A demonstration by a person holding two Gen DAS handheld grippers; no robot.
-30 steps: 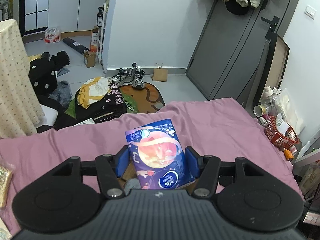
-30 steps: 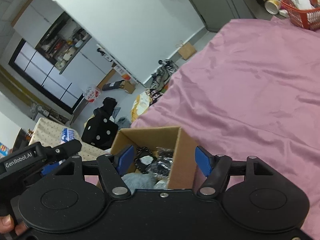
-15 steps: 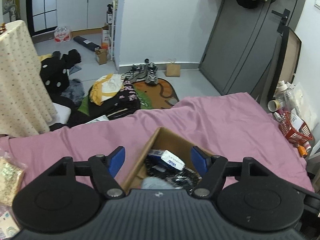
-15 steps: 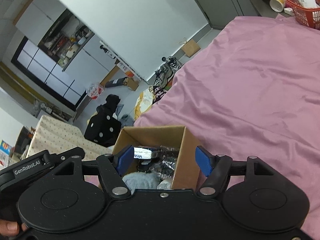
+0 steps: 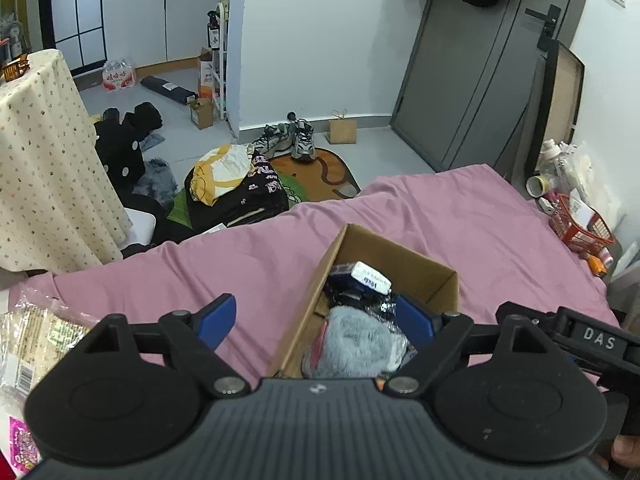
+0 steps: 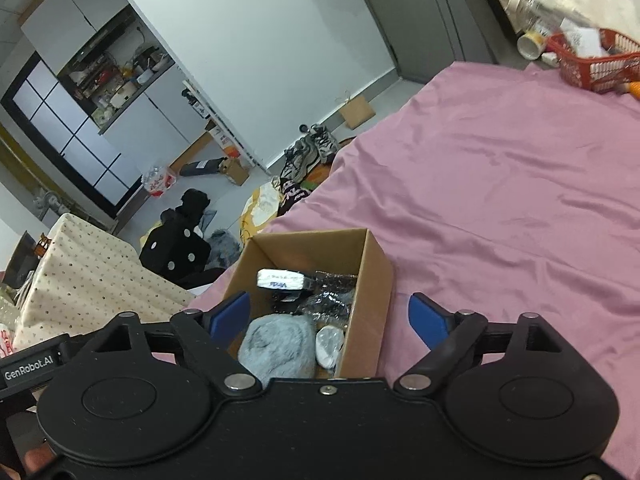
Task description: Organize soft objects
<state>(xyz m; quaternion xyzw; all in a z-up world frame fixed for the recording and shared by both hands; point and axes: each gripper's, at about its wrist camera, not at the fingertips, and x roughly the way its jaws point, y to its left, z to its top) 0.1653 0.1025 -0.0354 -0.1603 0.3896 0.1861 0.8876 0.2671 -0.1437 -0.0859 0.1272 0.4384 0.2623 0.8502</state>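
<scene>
Snack packets (image 5: 36, 340) lie at the far left on the pink bed sheet (image 5: 460, 216), well apart from the cardboard box (image 5: 424, 272). Left claw (image 5: 316, 316) is released, blue fingers spread wide, holding nothing; its left finger is over bare sheet, its right finger over the box's open top. Box sits on the sheet, open, holding a grey fuzzy item (image 5: 356, 344) at the near end, dark crinkly packets (image 6: 332, 300) mid-box, and a tissue pack (image 5: 370, 278) on top toward the far end. Right claw (image 6: 330, 316) is also released and empty, hovering above the same box (image 6: 372, 280); left finger over the interior, right finger past the box's right wall over sheet. Red basket (image 6: 592, 68) at the bed's far right edge.
</scene>
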